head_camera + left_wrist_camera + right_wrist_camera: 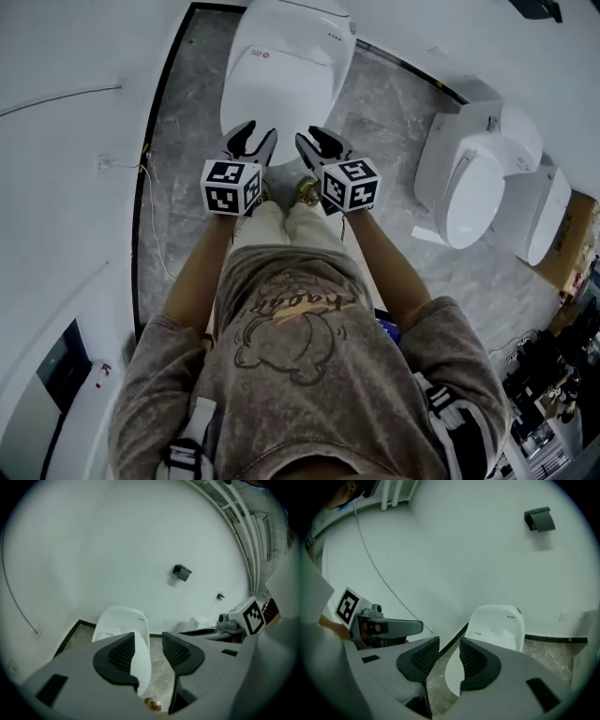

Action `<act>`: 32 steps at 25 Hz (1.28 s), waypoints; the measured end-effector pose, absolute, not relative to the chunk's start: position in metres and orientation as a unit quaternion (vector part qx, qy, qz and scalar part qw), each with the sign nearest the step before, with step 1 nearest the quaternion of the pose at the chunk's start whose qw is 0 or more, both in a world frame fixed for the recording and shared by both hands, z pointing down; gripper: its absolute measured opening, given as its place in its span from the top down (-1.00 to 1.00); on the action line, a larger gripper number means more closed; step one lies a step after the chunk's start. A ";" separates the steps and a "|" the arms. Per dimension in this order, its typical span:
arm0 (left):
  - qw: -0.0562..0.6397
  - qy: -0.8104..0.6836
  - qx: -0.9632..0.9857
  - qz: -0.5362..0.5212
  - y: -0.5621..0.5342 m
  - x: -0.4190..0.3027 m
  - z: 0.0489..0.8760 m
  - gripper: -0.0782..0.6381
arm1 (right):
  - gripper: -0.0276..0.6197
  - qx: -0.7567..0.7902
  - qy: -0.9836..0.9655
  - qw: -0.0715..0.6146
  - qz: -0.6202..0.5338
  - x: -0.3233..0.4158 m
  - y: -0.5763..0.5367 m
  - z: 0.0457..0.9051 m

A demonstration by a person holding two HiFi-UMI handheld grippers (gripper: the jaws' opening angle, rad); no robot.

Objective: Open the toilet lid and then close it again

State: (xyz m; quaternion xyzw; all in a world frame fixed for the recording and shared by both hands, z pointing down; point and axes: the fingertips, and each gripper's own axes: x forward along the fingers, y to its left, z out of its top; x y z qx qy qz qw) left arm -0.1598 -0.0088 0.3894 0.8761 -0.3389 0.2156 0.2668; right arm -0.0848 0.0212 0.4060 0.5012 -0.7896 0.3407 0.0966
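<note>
Toilet lid [286,66] untouched; left hand-held gripper [258,133], right hand-held gripper [311,138] half-spread, empty.

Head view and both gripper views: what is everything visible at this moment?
Toilet: one, white, lid shut, against the wall ahead.
Spare toilets: two, white, side by side on the floor at the right.
Cardboard: one piece, brown, beside the spare toilets.
Wall box: one, dark, on the white wall above the toilet.
Floor: grey marble.
Shirt: one, grey, on the person.
Left gripper: one, grey, open, empty, raised before the toilet.
Right gripper: one, grey, open, empty, beside the left.
</note>
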 end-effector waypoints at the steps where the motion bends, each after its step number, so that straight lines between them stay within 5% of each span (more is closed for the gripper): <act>1: 0.260 -0.334 0.883 0.204 -0.009 -0.159 0.366 0.28 | 0.45 0.501 -0.796 0.096 0.326 -0.083 0.022 0.386; 13: 0.194 -0.305 0.926 0.105 0.011 -0.170 0.201 0.29 | 0.46 0.525 -0.828 0.043 0.195 -0.053 0.058 0.226; 18: 0.134 -0.337 0.929 0.074 0.012 -0.182 0.184 0.73 | 0.78 0.541 -0.826 0.020 0.158 -0.043 0.066 0.206; 32: 0.118 -0.360 0.924 0.054 0.015 -0.191 0.212 0.76 | 0.83 0.567 -0.815 0.026 0.117 -0.045 0.068 0.221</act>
